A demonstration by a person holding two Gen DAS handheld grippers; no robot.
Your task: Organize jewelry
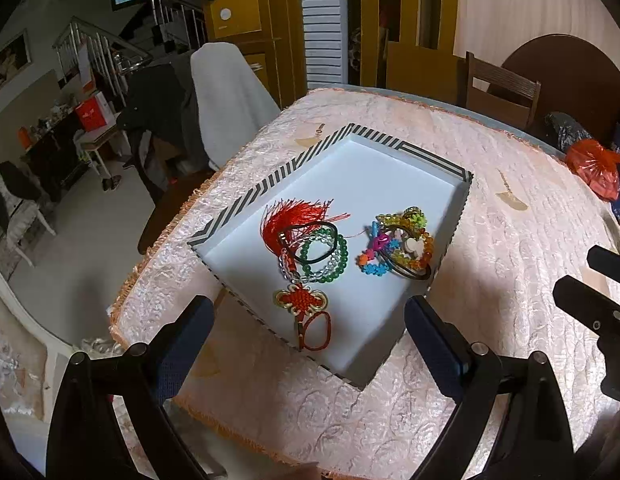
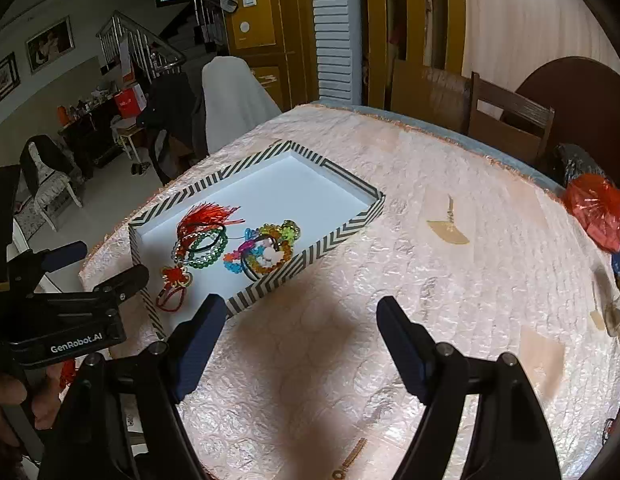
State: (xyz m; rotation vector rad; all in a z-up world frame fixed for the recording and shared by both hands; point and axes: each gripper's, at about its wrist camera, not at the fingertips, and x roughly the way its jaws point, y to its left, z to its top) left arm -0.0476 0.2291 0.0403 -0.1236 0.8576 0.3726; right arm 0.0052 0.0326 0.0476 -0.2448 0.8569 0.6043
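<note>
A shallow white tray with a black-and-white striped rim [image 1: 246, 200] [image 2: 337, 236] lies on the pink tablecloth. In it are a red tassel with a knot charm [image 1: 300, 300] [image 2: 176, 276], green and clear bead bracelets [image 1: 321, 256] [image 2: 202, 246], and a heap of colourful bead pieces [image 1: 401, 240] [image 2: 266, 248]. My left gripper [image 1: 310, 312] hovers open over the tray's near corner, nothing between its fingers. My right gripper [image 2: 302, 312] stands open over bare cloth to the right of the tray, holding nothing. Each gripper shows at the edge of the other's view.
The round table [image 2: 449, 184] drops off at its left edge toward the floor and a white-draped chair [image 1: 230, 96]. A red plastic bag [image 1: 593, 164] [image 2: 597, 212] lies at the far right. A wooden chair [image 2: 509, 120] stands behind the table.
</note>
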